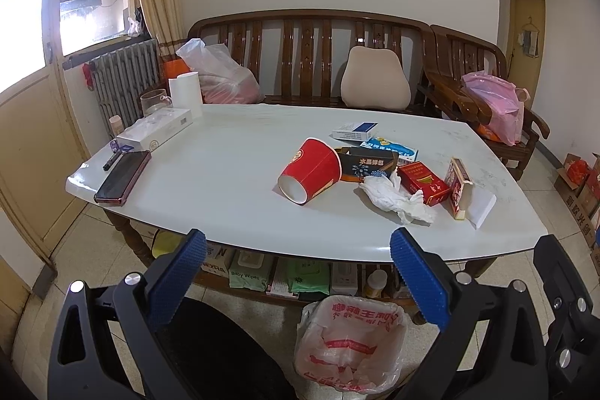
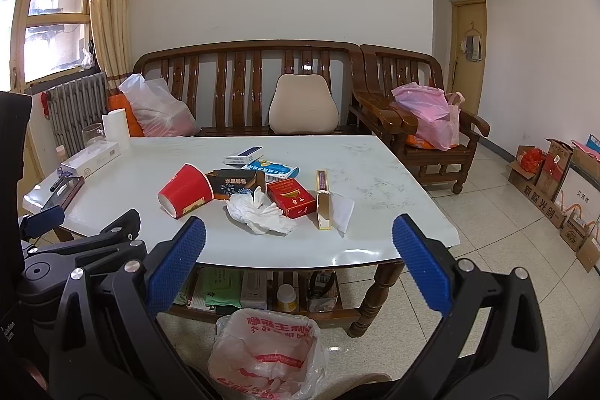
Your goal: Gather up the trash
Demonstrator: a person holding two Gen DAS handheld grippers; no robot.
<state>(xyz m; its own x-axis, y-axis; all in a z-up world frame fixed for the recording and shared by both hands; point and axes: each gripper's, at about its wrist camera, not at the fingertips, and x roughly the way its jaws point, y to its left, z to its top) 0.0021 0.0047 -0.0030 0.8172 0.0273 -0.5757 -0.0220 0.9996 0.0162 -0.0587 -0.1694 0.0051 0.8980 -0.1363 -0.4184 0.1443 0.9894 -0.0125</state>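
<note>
Mostly the white worktop (image 2: 375, 167) fills both views, a low glossy one w/ wooden legs, standing on a pale tiled floor (image 2: 487, 287). Behind its far edge is a slatted wooden bench (image 2: 240, 62) w/ a beige cushion (image 2: 303, 104) and a clear plastic bag (image 2: 157, 111); a wooden armchair (image 2: 412, 122) beside it carries a pink bag (image 2: 427, 115). A grey radiator (image 1: 123, 77) stands under the window, near the far left corner.

Trash lies in the middle of the worktop, toward the right edge: a red paper cup (image 1: 311, 175) on its side, a dark carton (image 1: 369, 165) touching it, a crumpled tissue (image 1: 397, 199), a red cigarette pack (image 1: 423, 182), a long narrow box (image 2: 322, 201) on a white paper. A phone (image 1: 122, 177) and a pen (image 1: 112, 160) are at the left edge.

On the shelf under the worktop one pack reads "Baby Wipes" (image 1: 245, 274). The bin bag (image 1: 352, 347) on the floor by the near edge has red characters, too distorted to read.

Left hand-held gripper (image 1: 298, 242) is spread wide, empty; right hand-held gripper (image 2: 299, 229) also wide, empty, both short of the near edge.
</note>
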